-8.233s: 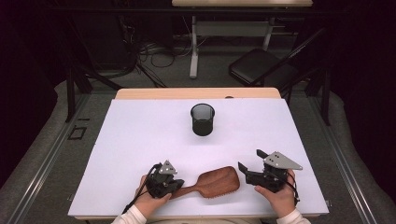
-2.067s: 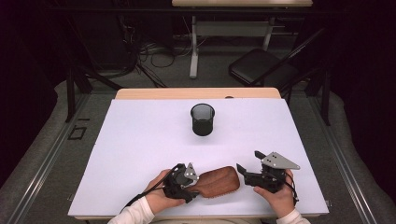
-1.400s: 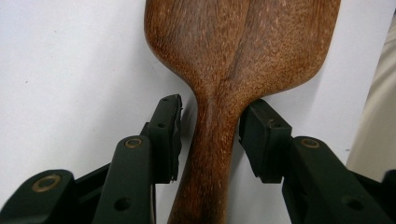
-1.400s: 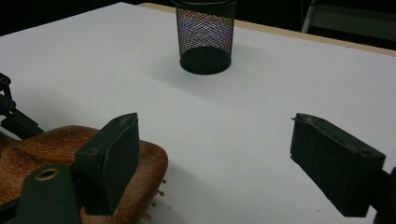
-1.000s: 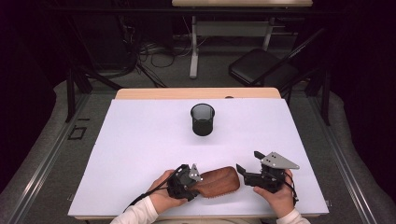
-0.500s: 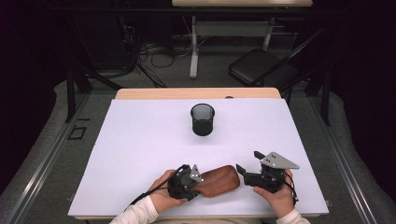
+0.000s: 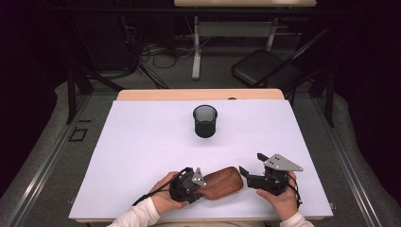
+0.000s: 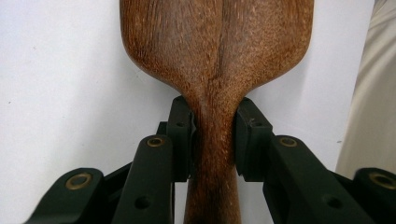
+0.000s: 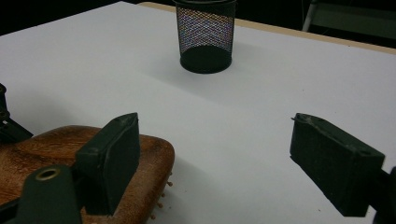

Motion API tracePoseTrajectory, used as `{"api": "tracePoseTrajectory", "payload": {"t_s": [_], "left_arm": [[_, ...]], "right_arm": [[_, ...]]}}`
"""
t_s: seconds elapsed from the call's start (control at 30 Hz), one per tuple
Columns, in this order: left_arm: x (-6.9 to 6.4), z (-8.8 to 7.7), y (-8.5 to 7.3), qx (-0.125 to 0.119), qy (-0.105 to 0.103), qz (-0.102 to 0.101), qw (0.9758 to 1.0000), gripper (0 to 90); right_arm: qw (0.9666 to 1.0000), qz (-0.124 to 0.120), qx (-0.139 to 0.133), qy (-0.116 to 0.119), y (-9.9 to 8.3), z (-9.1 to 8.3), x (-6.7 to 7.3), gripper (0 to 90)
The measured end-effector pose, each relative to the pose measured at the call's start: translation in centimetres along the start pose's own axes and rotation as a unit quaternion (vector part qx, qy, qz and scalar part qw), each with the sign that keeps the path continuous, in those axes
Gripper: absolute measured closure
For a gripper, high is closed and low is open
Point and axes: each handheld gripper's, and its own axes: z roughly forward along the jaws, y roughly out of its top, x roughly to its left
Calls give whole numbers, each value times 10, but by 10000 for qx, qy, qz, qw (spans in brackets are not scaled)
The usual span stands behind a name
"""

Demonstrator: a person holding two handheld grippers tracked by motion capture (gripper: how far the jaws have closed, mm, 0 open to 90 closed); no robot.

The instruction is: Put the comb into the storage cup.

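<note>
The wooden hairbrush (image 7: 221,183) lies at the near edge of the white desk (image 7: 142,142), at about 6 o'clock from the black mesh cup (image 7: 205,121), its long axis running 9-to-3 with the head toward 3 o'clock. The left tongs (image 7: 199,186) have just been closing and now pinch its narrow handle neck (image 8: 214,135), pads pressed on both sides. The right gripper view adds bristles (image 9: 161,198) under the head's rim, back upward; the right tongs (image 9: 231,163) stand released beside it.
</note>
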Motion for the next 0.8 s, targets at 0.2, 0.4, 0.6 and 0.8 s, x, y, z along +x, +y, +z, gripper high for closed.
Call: {"api": "tracePoseTrajectory", "payload": {"t_s": [0.2,0.4,0.6,0.8], "left_arm": [[1,0,-2,-67,-54,-9,10000,717],[3,0,-5,-171,-108,-50,9998,718],[3,0,-7,-286,-158,-126,9994,720],[3,-1,-8,-366,-193,-199,9989,720]], "right_arm": [[10000,2,28,11,0,0,0,162],[10000,4,3,3,0,0,0,164],[10000,28,0,-2,0,0,0,164],[10000,28,-10,-1,0,0,0,164]]}}
